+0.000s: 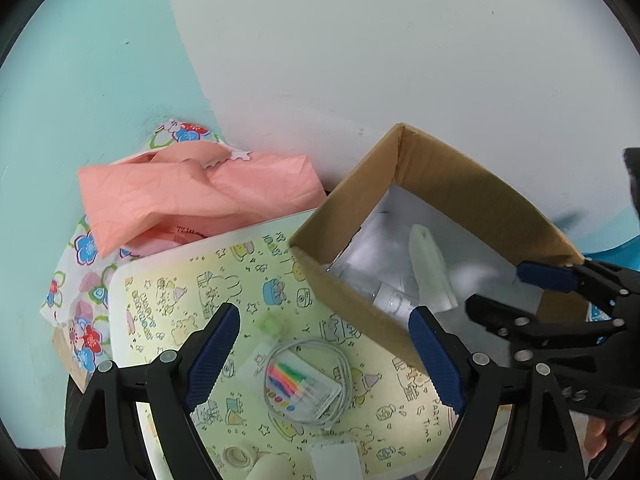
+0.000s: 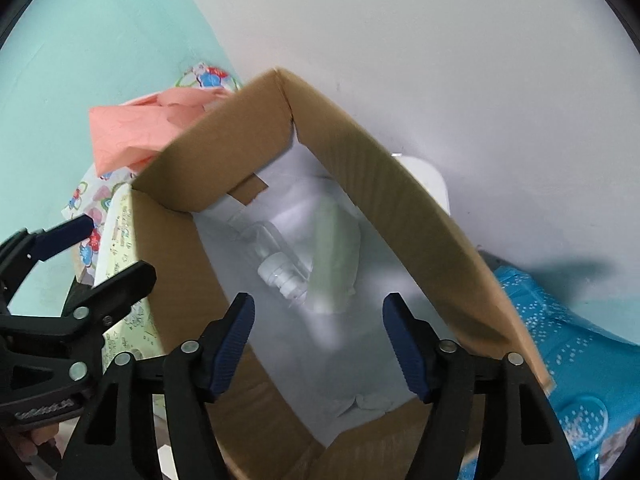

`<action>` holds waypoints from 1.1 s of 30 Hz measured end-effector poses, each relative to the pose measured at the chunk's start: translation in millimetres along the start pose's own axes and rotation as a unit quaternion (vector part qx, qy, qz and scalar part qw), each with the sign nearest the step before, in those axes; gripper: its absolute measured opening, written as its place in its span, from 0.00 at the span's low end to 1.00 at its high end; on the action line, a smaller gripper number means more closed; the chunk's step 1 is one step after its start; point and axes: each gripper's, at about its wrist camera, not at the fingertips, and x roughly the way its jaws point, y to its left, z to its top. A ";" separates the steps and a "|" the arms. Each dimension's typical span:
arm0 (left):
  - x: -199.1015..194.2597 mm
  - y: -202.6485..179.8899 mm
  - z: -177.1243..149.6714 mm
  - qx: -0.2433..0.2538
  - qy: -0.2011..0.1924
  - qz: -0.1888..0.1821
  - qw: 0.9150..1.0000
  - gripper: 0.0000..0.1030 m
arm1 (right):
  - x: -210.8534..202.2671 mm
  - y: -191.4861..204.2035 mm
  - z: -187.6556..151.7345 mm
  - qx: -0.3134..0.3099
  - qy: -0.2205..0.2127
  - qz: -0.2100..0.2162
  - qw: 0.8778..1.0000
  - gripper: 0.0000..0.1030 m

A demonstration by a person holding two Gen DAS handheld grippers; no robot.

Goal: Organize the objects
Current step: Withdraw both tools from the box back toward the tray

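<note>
While the left gripper (image 1: 324, 360) hangs with its jaws spread wide and empty over the yellow tray (image 1: 168, 304), a pack of candles (image 1: 296, 390) lies on that tray inside a loop of white cable (image 1: 344, 364). The right gripper (image 2: 318, 344) (also spread, holding nothing) sits above the cardboard box (image 2: 420, 216), where a clear bottle (image 2: 280, 260) rests touching a pale green pouch (image 2: 334, 256). A pink bag (image 1: 192, 196) lies behind the tray.
</note>
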 end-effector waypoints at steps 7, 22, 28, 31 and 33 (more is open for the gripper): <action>-24.9 28.9 -26.7 -0.034 -0.013 0.010 0.999 0.88 | -41.7 36.8 -19.6 -0.004 -0.033 0.018 0.999 0.78; -23.4 86.7 -120.4 -0.086 0.020 0.033 0.996 0.89 | -40.3 120.4 -74.5 -0.045 -0.021 0.039 0.998 0.86; -14.3 102.0 -152.0 -0.116 0.031 0.027 0.992 0.89 | -15.7 138.7 -89.3 -0.024 0.003 0.032 0.999 0.86; -8.8 105.9 -163.6 -0.124 0.036 0.023 0.991 0.89 | -2.5 141.8 -95.9 -0.011 0.016 0.028 0.999 0.86; -5.0 105.9 -168.9 -0.124 0.039 0.020 0.991 0.89 | 4.4 143.8 -99.3 -0.003 0.022 0.023 0.999 0.86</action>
